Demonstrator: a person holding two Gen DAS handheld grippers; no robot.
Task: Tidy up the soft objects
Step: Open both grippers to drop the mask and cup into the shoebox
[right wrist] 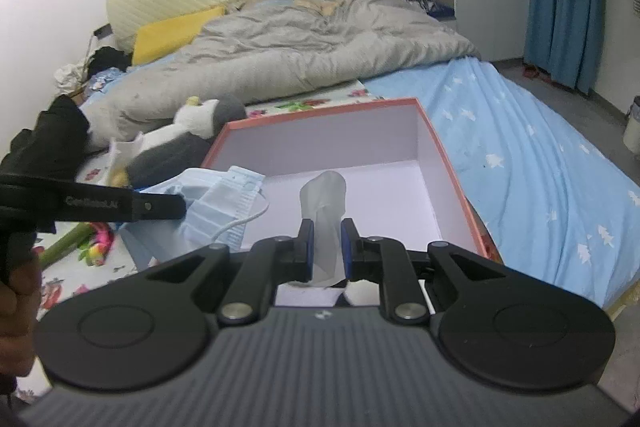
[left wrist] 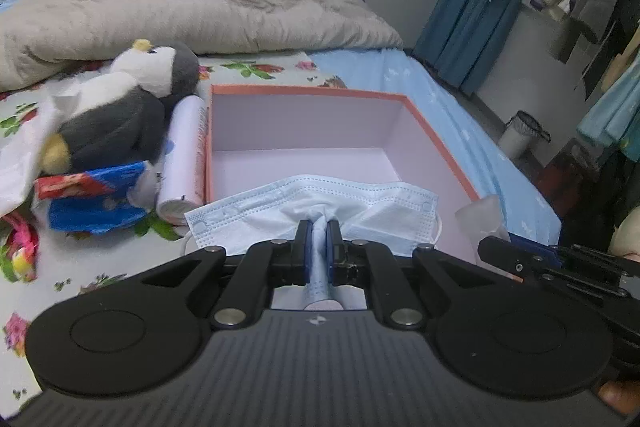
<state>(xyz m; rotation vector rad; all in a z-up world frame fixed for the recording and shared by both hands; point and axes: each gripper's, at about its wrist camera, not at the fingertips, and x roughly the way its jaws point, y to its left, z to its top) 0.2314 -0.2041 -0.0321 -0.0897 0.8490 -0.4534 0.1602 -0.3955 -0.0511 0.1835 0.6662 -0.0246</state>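
Note:
My left gripper (left wrist: pixel 319 227) is shut on a light blue face mask (left wrist: pixel 360 209) and holds it over the near edge of an open box (left wrist: pixel 304 95) with an orange rim and white inside. My right gripper (right wrist: pixel 326 227) is shut on a translucent plastic piece (right wrist: pixel 324 199) above the same box (right wrist: pixel 432 147). The mask also shows in the right wrist view (right wrist: pixel 224 203), held by the left gripper (right wrist: pixel 182 205). The box looks empty inside. A plush penguin (left wrist: pixel 128 107) lies left of the box.
A white tube (left wrist: pixel 184 163), a blue and red packet (left wrist: pixel 96 199) and a pink toy (left wrist: pixel 20 247) lie on the floral sheet left of the box. A grey duvet (left wrist: pixel 180 7) is behind. The bed edge drops off right; a bin (left wrist: pixel 520 135) stands on the floor.

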